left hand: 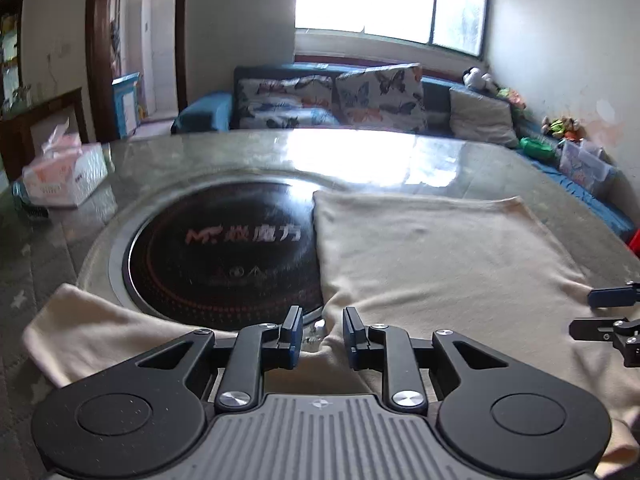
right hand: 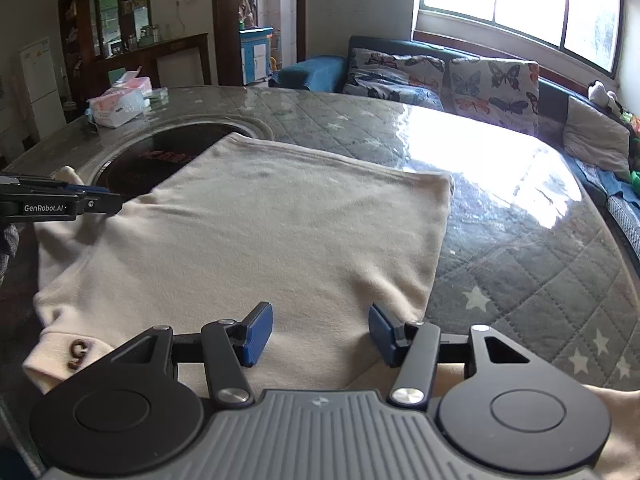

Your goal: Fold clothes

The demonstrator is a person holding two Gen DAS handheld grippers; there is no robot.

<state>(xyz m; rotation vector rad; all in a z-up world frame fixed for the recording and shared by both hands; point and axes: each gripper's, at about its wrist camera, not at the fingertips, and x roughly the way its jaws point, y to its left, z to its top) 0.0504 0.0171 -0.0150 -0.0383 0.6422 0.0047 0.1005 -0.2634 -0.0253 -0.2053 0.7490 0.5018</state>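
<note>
A cream sweatshirt (left hand: pixel 440 260) (right hand: pixel 280 232) lies flat on the table, its body folded into a rectangle. One sleeve (left hand: pixel 80 328) trails off to the left, and a cuff with a brown letter G (right hand: pixel 78 354) lies near the front edge. My left gripper (left hand: pixel 322 316) (right hand: pixel 114 202) hovers low over the spot where sleeve meets body. Its jaws stand narrowly apart, a puckered ridge of cloth lies between them, and the pads are not seen pressing on it. My right gripper (right hand: pixel 320 316) (left hand: pixel 584 312) is open above the body's near right part and holds nothing.
A black round cooktop (left hand: pixel 224 252) (right hand: pixel 160 156) is set into the glass-topped quilted table (right hand: pixel 520 260), partly under the sweatshirt. A tissue box (left hand: pixel 64 176) (right hand: pixel 116 106) sits at the far left. Beyond the table's far edge is a blue sofa with butterfly cushions (left hand: pixel 376 96).
</note>
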